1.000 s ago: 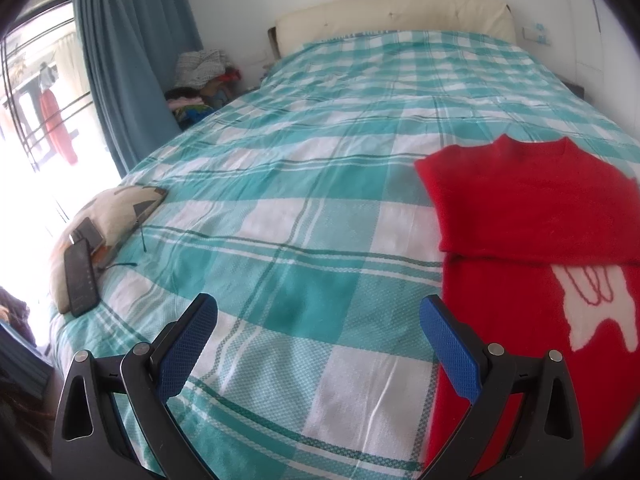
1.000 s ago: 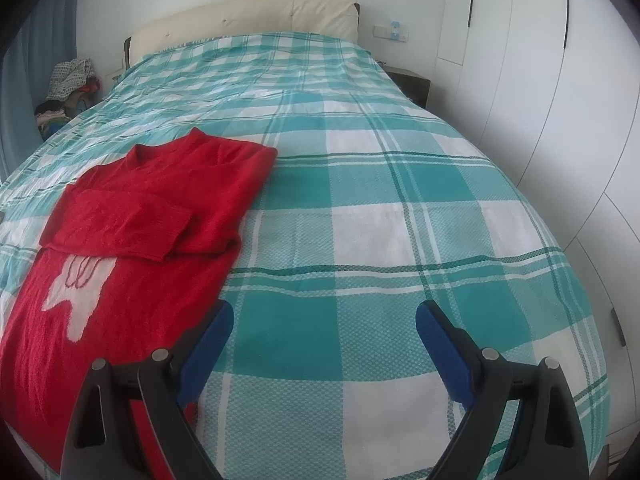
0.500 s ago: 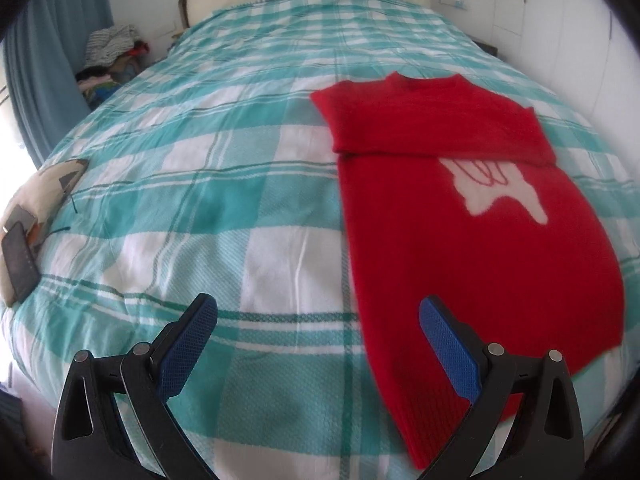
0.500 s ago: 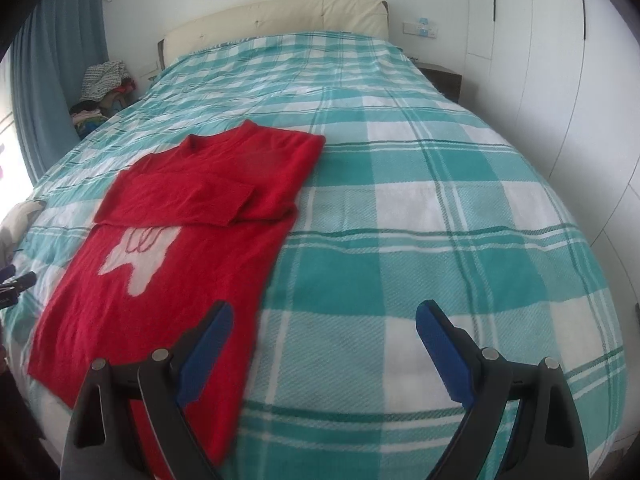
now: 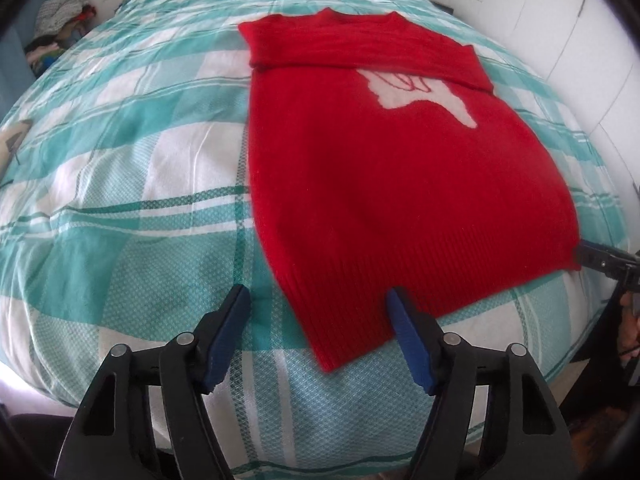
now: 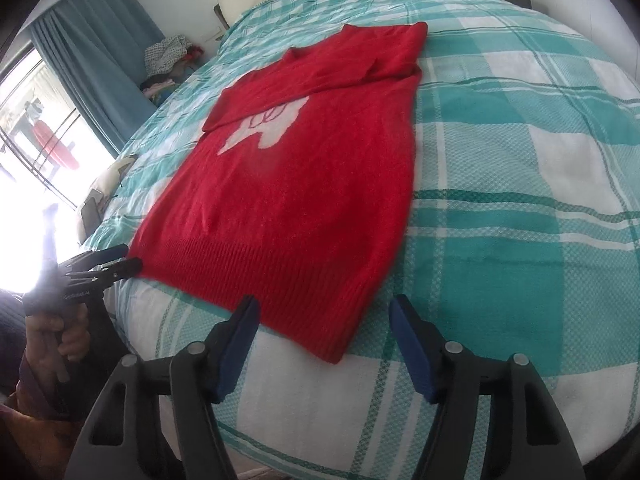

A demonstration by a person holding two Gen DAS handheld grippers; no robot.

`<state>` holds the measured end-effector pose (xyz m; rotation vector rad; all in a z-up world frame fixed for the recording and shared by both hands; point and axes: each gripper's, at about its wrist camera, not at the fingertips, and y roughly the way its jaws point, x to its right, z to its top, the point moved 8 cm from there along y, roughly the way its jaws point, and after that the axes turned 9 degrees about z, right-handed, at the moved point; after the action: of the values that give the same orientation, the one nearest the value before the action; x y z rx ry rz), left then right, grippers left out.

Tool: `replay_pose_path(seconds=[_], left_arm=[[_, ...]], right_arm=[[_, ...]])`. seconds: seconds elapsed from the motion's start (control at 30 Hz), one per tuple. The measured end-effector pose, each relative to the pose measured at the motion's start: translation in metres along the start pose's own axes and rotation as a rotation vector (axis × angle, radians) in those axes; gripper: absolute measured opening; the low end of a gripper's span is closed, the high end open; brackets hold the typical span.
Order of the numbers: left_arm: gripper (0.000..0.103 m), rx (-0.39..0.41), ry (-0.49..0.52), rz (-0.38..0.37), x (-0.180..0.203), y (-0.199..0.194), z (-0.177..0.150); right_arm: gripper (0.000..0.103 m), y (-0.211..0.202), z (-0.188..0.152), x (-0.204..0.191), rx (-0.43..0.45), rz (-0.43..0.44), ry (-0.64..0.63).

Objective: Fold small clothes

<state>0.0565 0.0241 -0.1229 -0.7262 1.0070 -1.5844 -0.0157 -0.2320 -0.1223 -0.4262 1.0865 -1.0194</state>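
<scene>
A red sweater (image 5: 384, 184) with a white motif lies flat on the checked bedspread (image 5: 132, 168), its sleeves folded across the chest. My left gripper (image 5: 318, 296) hovers at the near left hem corner. Its jaws are closing, the corner lies between them, and the pads are not pressing on it. In the right wrist view, the sweater (image 6: 304, 184) has its near right hem corner between the closing jaws of my right gripper (image 6: 323, 304), also untouched. Each view shows the other gripper at the opposite hem corner: right gripper (image 5: 600, 260), left gripper (image 6: 108, 264) held by a hand (image 6: 60, 332).
A pile of clothes (image 6: 168, 52) sits beside the bed at the far left, next to a blue curtain (image 6: 92, 40) and a bright window. A cushion (image 6: 108, 176) lies on the bed's left edge. White wardrobe doors (image 5: 560, 20) line the right side.
Both grippers have tipped downward and swung in over the sweater's near hem corners. Their jaws have narrowed. The sweater itself has not moved.
</scene>
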Motion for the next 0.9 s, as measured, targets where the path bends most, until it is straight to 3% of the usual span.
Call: replay_pose_path(seconds=[0.07,0.1,0.13,0.2,0.43,0.57,0.73,0.9], left_arm=[[0.055,-0.001,-0.015,0.000,-0.003,-0.001,-0.001],[0.038,-0.006,-0.021,-0.002,-0.005,0.000,-0.002],[0.019,-0.017,-0.032,-0.013,-0.006,0.001,-0.004],[0.006,-0.038,-0.055,-0.049,-0.008,0.002,-0.008],[0.002,-0.029,-0.040,-0.049,-0.008,-0.013,-0.012],[0.002,-0.022,-0.109,-0.121,-0.016,-0.021,0.011],[0.002,0.086,-0.184,-0.204,-0.030,-0.041,0.088],[0.002,0.165,-0.239,-0.198,-0.035,-0.020,0.187]], right_arm=[[0.026,0.009,-0.003,-0.001,-0.034,0.018,0.025],[0.005,0.012,-0.004,0.000,-0.048,0.008,0.026],[0.005,0.013,-0.005,0.001,-0.049,0.004,0.026],[0.005,0.009,-0.006,0.002,-0.046,-0.011,0.029],[0.004,-0.020,-0.009,-0.001,-0.028,-0.034,0.020],[0.004,-0.028,0.007,-0.005,0.014,0.025,0.049],[0.004,-0.041,0.070,-0.009,0.129,0.069,0.035],[0.004,-0.036,0.163,-0.005,0.240,0.011,-0.029]])
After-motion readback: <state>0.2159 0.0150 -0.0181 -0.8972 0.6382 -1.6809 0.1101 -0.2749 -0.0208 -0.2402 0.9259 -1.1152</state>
